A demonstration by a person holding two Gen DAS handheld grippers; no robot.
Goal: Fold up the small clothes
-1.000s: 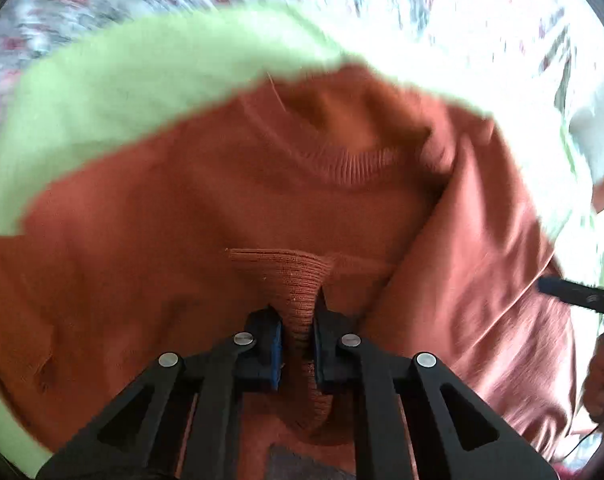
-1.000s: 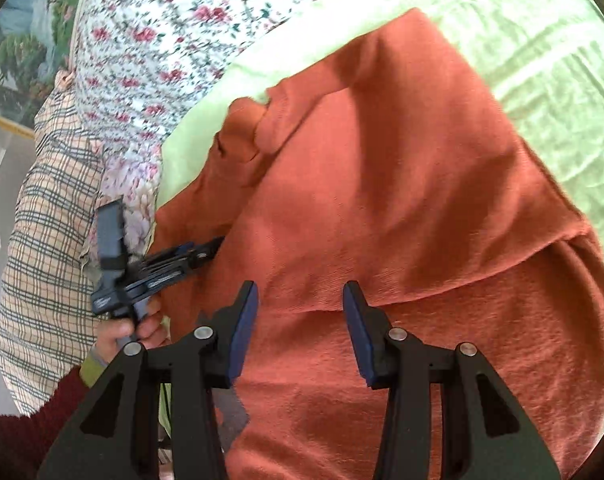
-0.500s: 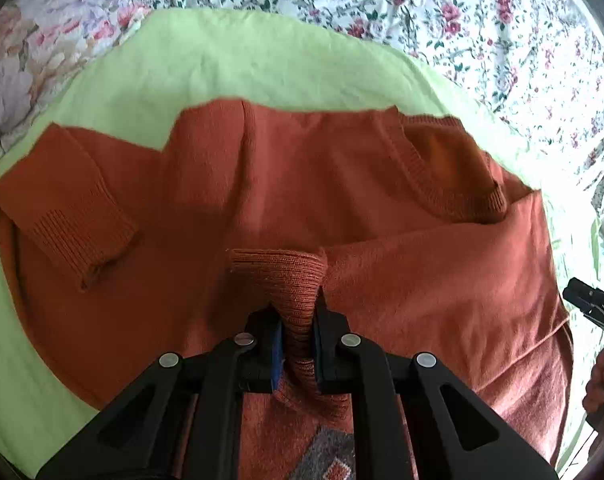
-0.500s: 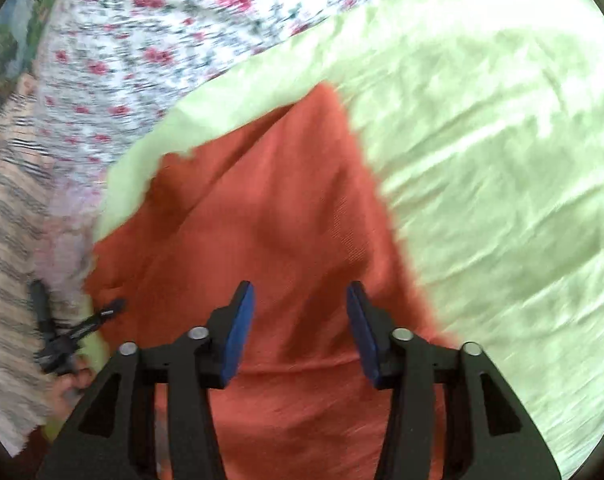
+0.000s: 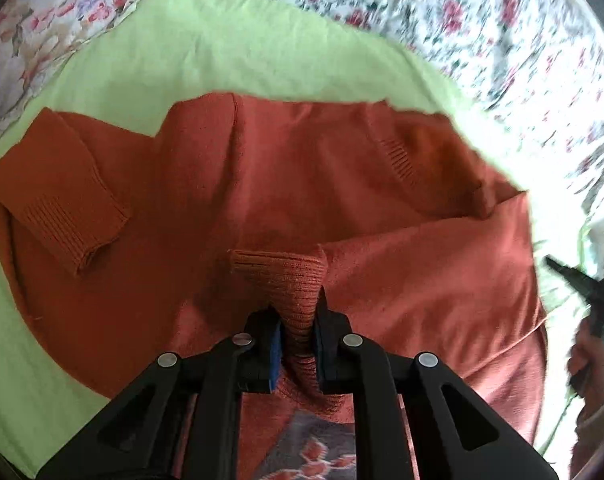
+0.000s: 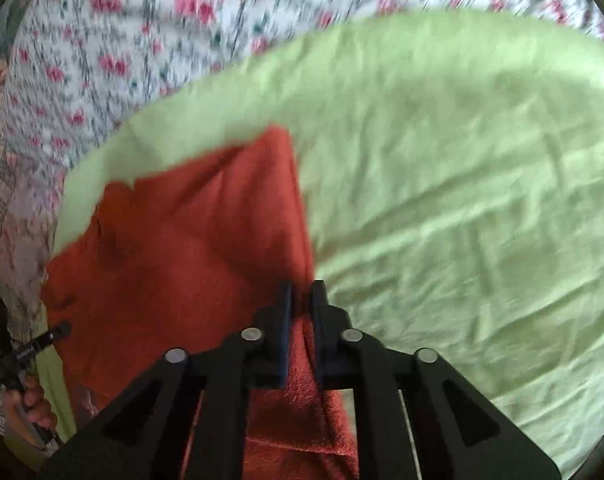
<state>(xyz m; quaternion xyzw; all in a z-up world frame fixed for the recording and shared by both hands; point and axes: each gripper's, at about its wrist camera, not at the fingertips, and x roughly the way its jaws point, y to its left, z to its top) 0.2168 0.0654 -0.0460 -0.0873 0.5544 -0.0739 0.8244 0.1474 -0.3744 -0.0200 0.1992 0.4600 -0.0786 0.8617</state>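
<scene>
A rust-orange knitted sweater (image 5: 302, 184) lies spread on a light green sheet (image 5: 230, 56). Its left sleeve with a ribbed cuff (image 5: 74, 220) lies folded across the body. My left gripper (image 5: 296, 320) is shut on a ribbed cuff (image 5: 286, 276), held over the sweater's middle. In the right wrist view the sweater (image 6: 190, 248) fills the lower left. My right gripper (image 6: 300, 300) is shut on the sweater's right edge, next to bare sheet (image 6: 461, 200).
A floral bedspread (image 5: 481, 12) surrounds the green sheet on the far side. The right gripper and hand show at the right edge of the left wrist view (image 5: 593, 292). The left gripper and hand show at the lower left of the right wrist view (image 6: 18, 360).
My right gripper has moved to the sweater's right edge and shut on it; it was open before. My left gripper still holds the ribbed cuff, little moved in the last half second.
</scene>
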